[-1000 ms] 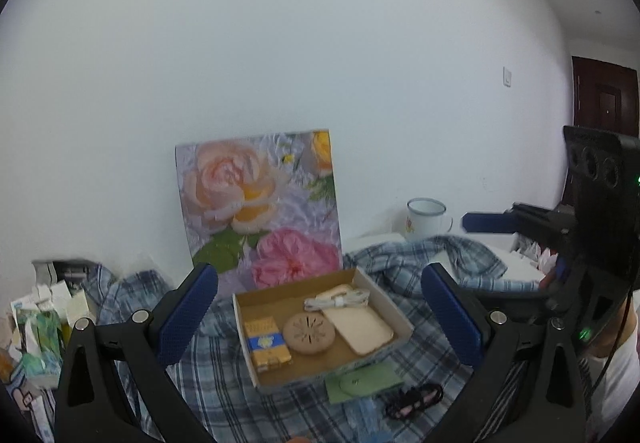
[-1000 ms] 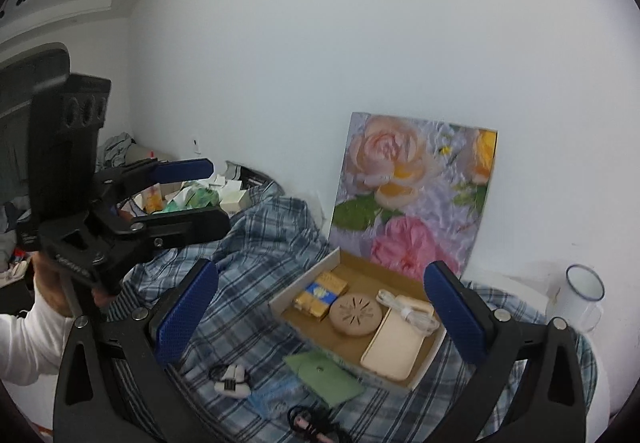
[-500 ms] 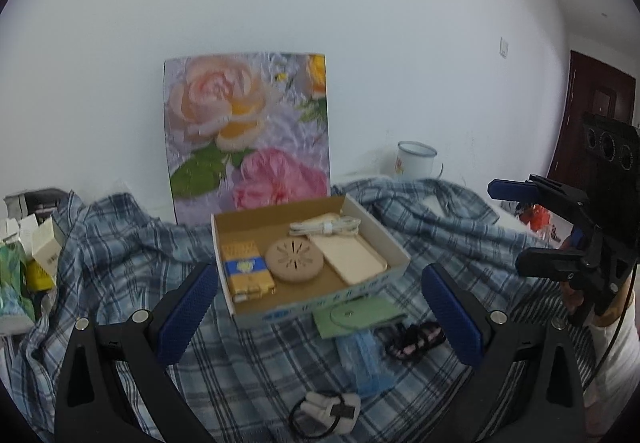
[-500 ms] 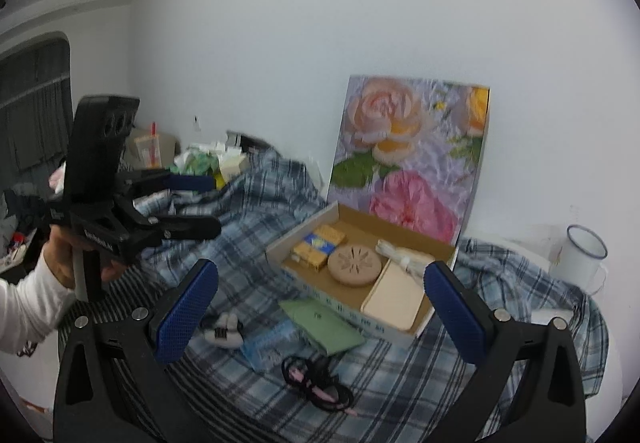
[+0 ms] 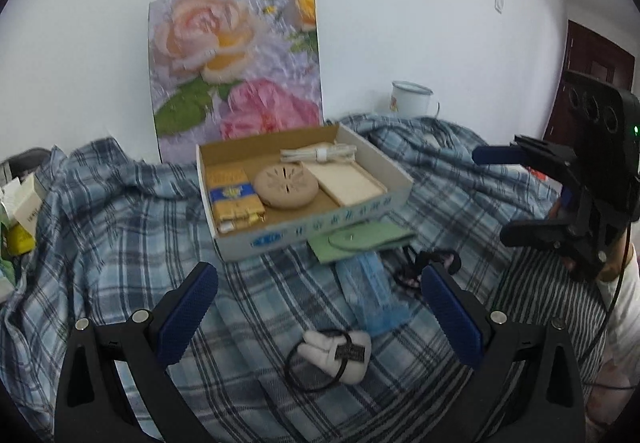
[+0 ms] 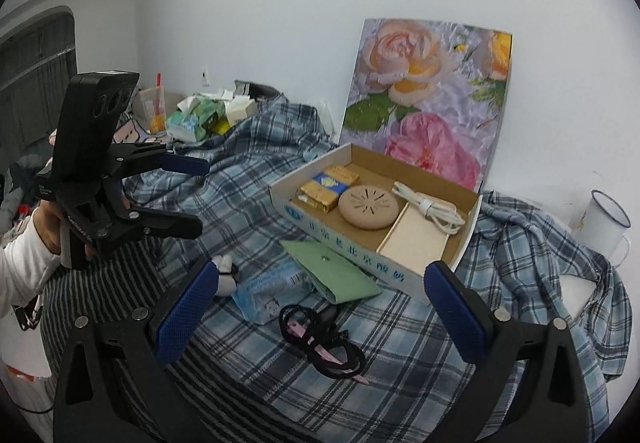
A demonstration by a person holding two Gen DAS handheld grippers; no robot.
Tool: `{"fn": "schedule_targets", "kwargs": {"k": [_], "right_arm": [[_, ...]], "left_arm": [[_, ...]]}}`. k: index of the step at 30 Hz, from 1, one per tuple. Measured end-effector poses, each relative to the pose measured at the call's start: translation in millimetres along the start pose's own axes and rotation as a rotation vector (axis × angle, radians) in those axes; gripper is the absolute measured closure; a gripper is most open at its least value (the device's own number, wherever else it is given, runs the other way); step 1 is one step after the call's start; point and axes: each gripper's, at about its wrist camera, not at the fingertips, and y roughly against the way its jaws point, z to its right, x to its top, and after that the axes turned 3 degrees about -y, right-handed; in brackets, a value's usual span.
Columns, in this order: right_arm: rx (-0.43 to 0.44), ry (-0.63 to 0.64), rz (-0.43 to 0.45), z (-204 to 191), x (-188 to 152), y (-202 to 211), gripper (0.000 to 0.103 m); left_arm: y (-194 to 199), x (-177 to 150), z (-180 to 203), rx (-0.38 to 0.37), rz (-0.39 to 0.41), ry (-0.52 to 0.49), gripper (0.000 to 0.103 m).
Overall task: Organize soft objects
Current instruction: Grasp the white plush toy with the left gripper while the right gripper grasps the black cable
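Observation:
A shallow cardboard box [image 5: 316, 231] [image 6: 348, 239] rests on a blue plaid cloth [image 5: 120, 243] [image 6: 248, 183]. Inside lie a yellow-blue packet [image 5: 234, 199], a round tan disc [image 5: 286, 187] [image 6: 368, 207], a beige flat pad [image 5: 348, 183] and a coiled white cable [image 5: 320, 153] [image 6: 428, 205]. In front lie a green pouch [image 5: 360, 239] [image 6: 336, 271], a blue plastic packet [image 5: 372, 295] [image 6: 272, 287], a black-pink hair tie [image 6: 320, 339] [image 5: 424, 267] and a white plush hair tie [image 5: 336, 353]. My left gripper [image 5: 320, 323] hangs open above the plush tie. My right gripper [image 6: 320, 319] is open over the black tie.
A rose painting [image 5: 236, 67] leans on the wall behind the box. A white enamel mug [image 5: 412, 99] [image 6: 604, 223] stands at the back right. Boxes and tissue packs [image 6: 204, 115] crowd the far left. A striped cloth [image 6: 132, 263] covers the near edge.
Both grippers have tilted downward and come closer to the cloth; the box and loose items now sit larger and nearer. Both stay open and empty.

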Motion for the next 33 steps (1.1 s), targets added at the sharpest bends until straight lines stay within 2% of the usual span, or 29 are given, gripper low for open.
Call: {"fn": "schedule_targets", "kwargs": {"k": [6,9,11,13,17,19,21,24,33], "right_arm": [[0.037,-0.034,-0.064,10,-11,-16,0.0],[0.036,-0.039,-0.088,12,-16,-23,0.0],[0.035,-0.04,-0.099,12,-19,-26,0.0],[0.033,-0.036,-0.111,11,-20,-29,0.0],[0.035,-0.041,-0.132,12,-23,-35,0.0],[0.035,-0.048,-0.137,13,-24,-36,0.0],[0.037,-0.053,-0.139,14,-25,-36,0.0],[0.039,-0.058,-0.148,15,-26,-38,0.0],[0.034,-0.04,-0.222,12,-32,-55,0.0]], "left_arm": [[-9,-14,1,-0.01,-0.05,-0.034,0.004],[-13,-17,-2,-0.047,-0.073,-0.024,0.004],[-17,-20,-3,-0.122,-0.111,-0.03,0.004],[-19,-23,-2,-0.136,-0.129,-0.04,0.004],[-29,-29,-2,-0.148,-0.18,-0.041,0.014],[-35,-30,-3,-0.153,-0.203,-0.032,0.016],[-38,-31,-3,-0.16,-0.216,-0.025,0.027],[-42,-33,-5,-0.185,-0.232,-0.016,0.035],[-52,-37,0,-0.18,-0.28,-0.035,0.036]]}}
